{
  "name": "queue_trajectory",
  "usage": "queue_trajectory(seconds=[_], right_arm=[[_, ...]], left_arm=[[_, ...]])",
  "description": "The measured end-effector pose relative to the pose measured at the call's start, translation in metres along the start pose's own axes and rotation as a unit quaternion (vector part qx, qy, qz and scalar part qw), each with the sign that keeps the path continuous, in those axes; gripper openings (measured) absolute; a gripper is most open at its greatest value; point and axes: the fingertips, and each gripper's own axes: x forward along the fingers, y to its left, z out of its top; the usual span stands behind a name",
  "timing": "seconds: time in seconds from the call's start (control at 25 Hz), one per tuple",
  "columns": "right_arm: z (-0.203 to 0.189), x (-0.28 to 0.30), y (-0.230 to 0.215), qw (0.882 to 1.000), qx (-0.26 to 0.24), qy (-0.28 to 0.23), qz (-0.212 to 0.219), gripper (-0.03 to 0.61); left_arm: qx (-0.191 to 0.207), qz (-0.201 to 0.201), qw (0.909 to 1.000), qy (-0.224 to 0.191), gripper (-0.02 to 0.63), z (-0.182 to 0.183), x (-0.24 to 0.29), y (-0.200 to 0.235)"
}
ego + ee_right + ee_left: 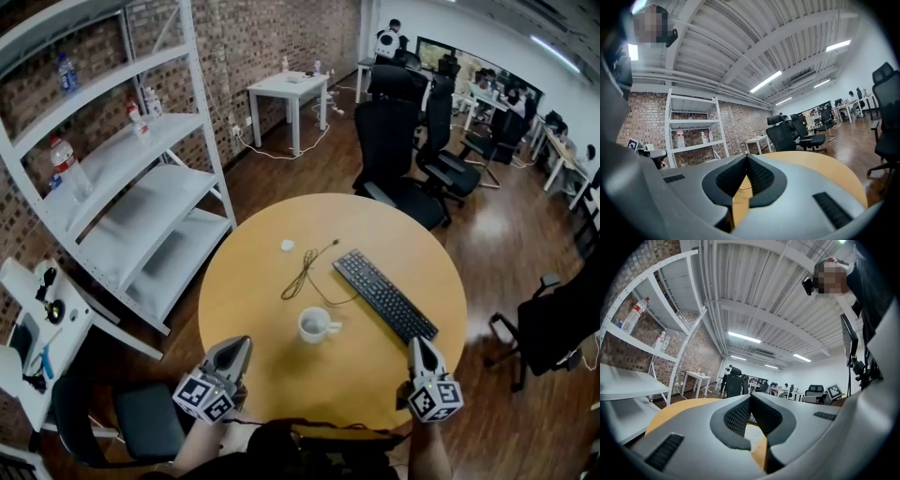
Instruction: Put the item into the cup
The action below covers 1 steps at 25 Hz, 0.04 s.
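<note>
**Two closed grippers at the near edge of a round table, with the cup and the item ahead of them**

The head view looks down on a round wooden table [246,291]. The left gripper [241,344] and right gripper [416,343] hover at the table's near edge, one to each side. Each gripper's own view shows its jaws closed tip to tip with nothing between them: left gripper [750,397], right gripper [746,157].

A white cup [314,324] stands upright near the middle of the table, a little towards the near edge. It sits ahead of and between the two grippers, touching neither.

The item [287,246], a small white object too small to identify, lies towards the table's far-left edge. It is well apart from the cup and both grippers.

A thin black cable [307,272] loops between the item and the cup. A black keyboard [384,294] lies diagonally towards the right edge.

Bottles [66,164] stand on a white shelf unit [155,202] to the left. Their labels, probably printed, are too small to read.
</note>
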Motion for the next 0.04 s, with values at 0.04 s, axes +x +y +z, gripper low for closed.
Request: queue_trajectory(seconds=[0.04], right_arm=[[-0.0007, -0.0001, 0.0012, 1.000, -0.002, 0.001, 0.001, 0.009]], left_arm=[[0.000, 0.002, 1.0000, 0.000, -0.008, -0.0003, -0.0023, 0.0009]])
